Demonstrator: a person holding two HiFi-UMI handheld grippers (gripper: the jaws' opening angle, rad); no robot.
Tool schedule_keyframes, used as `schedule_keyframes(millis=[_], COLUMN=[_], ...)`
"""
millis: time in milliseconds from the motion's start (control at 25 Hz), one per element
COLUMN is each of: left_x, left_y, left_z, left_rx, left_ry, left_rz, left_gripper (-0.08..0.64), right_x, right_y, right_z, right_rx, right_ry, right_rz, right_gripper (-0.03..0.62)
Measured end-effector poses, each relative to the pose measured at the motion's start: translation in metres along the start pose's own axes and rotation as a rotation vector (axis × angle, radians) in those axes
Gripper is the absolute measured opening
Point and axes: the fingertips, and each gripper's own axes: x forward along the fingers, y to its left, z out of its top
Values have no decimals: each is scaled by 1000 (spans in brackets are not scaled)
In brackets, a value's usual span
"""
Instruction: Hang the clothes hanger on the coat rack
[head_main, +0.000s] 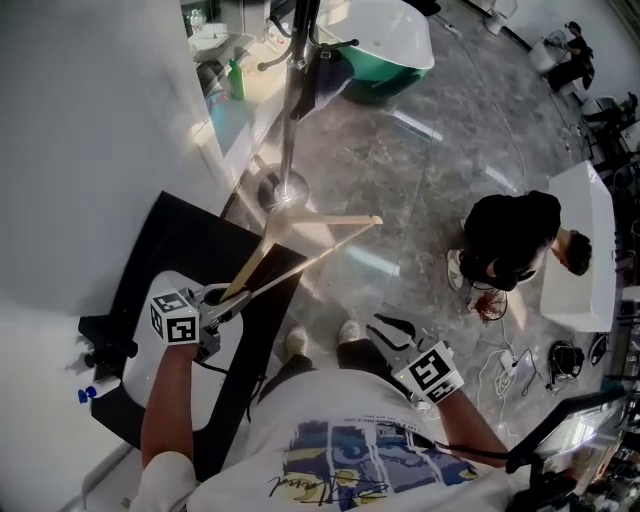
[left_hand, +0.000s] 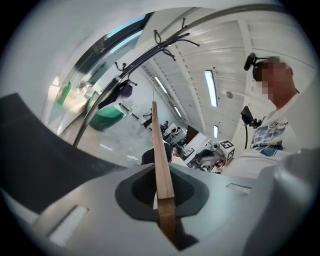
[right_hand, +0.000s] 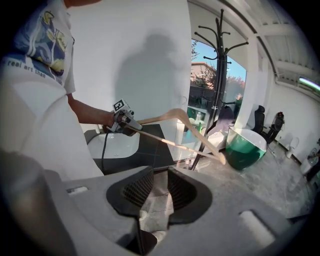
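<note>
Above black table (head_main: 190, 250), left hand-held gripper (head_main: 225, 298) tight on clothes hanger (head_main: 318, 256); right hand-held gripper (head_main: 385, 325) parted, empty; green tub's (head_main: 378, 82) inside unseen

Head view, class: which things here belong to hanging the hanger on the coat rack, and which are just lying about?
Part of the job: wooden hanger, gripped at one end by the shut left claw; coat rack; right claw, open and empty.
Just lying about: green tub; green bottle; floor cables; black table.
</note>
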Motion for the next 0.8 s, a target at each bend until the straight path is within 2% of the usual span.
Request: schedule_keyframes(millis=[200, 360, 600, 800], left_x=[28, 55, 81, 110], left_y=[-35, -65, -89, -88], left_z=[74, 138, 249, 327], left_rx=[156, 284, 412, 484], left_ry=[-32, -17, -55, -83], left_rz=[-45, -68, -14, 61], left_gripper=[11, 11, 11, 11], right_x=[0, -1, 7, 0], right_y=[-28, -62, -143, -208], right_z=[-5, -4, 15, 24], right_rx=[21, 10, -40, -46], right_ry=[-35, -62, -166, -201], right_rz=[-7, 11, 30, 50], right_gripper=[91, 91, 91, 91])
